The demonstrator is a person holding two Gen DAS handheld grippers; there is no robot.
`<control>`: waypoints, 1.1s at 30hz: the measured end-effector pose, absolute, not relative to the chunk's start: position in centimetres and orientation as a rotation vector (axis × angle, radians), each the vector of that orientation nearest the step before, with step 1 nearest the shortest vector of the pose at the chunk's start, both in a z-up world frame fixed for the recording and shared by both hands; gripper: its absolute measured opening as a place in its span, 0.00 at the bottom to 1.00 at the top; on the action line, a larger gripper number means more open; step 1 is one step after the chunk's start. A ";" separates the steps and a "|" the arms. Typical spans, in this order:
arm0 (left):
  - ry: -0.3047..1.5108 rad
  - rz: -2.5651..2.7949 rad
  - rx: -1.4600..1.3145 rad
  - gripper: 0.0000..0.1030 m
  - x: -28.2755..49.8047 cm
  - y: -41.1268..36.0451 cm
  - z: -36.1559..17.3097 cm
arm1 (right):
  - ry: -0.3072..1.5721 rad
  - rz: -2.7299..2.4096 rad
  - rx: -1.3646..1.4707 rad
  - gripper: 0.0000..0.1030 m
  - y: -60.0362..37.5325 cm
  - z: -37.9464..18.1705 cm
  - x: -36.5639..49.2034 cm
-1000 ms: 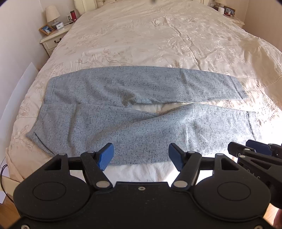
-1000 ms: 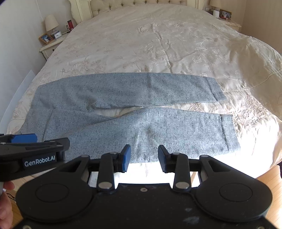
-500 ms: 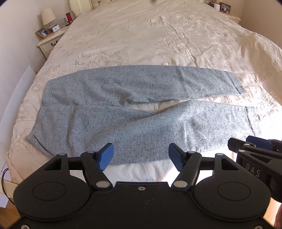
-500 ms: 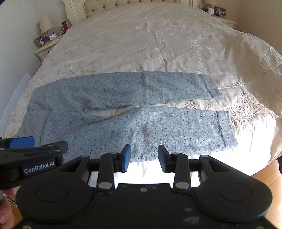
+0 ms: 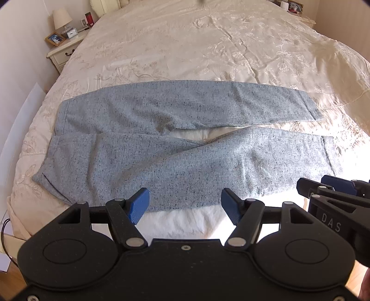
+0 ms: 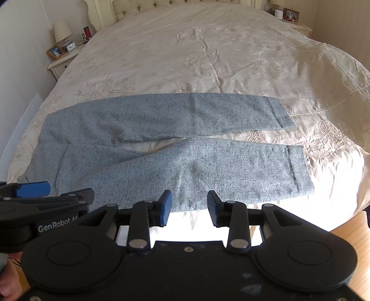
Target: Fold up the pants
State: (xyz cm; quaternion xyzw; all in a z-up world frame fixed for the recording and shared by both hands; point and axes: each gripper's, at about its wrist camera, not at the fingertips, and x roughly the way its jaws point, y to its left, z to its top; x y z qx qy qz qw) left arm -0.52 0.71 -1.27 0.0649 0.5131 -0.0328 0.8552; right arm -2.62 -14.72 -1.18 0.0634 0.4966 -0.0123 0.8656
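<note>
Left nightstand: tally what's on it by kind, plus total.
Lamp: 1
Picture frame: 1
Small clock: 1
Red item, too small to identify: 1
Total: 4, all standing on the nightstand beside the bed.

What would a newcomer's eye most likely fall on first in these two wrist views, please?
Most likely the grey-blue pants, spread flat across the near end of the cream bedspread, waist to the left, with a white gap between the legs. Next, the left gripper and right gripper, both open and empty, poised over the near edge of the pants. A nightstand with a lamp stands at far left.
</note>
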 end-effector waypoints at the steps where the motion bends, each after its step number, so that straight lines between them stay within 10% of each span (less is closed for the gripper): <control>1: 1.080 -0.069 0.135 0.67 -0.5 0.8 -1.3 | 1.040 -0.025 0.132 0.36 -14.7 -1.2 -2.6; 33: 1.117 -0.046 0.097 0.67 -1.1 3.0 -1.9 | 1.054 -0.003 0.160 0.36 -14.6 -1.9 -3.0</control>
